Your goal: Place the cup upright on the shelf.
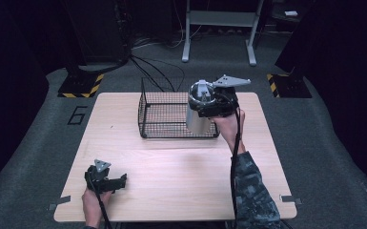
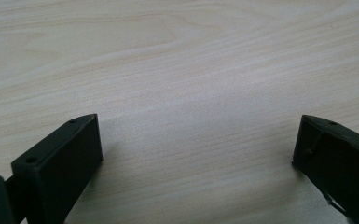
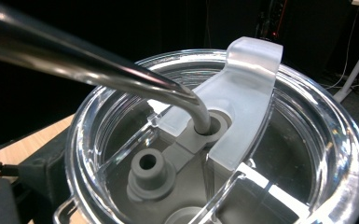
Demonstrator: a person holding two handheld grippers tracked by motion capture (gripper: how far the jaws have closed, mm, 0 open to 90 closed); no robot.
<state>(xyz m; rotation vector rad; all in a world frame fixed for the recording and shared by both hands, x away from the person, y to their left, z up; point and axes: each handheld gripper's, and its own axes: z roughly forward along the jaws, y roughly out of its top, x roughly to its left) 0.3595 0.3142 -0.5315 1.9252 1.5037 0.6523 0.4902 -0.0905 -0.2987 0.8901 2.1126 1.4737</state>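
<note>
High view: right claw (image 1: 208, 102) grips a steel tumbler (image 1: 198, 119), clear-lidded.

**A:** What colours have you got on screen?

**B:** I see a pale wood table (image 1: 171, 176) with fine grain lines. At its far side there's a black wire basket (image 1: 164, 117) in a small grid pattern. The cup (image 1: 196, 120) at the basket's right is silver steel, with a clear lid (image 3: 326, 154) and a frosted white flap (image 3: 242, 112). I also see a shiny steel straw (image 3: 74, 60) and grey plugs (image 3: 149, 175) in the lid.

**A:** And the grippers?

**B:** Both are black with grey plates: left gripper (image 1: 119, 182), right gripper (image 1: 214, 102). My right sleeve (image 1: 255, 191) is dark camouflage. The floor (image 1: 314, 143) is grey carpet, with yellow-black hazard stripes (image 1: 83, 88) at the far left.
</note>
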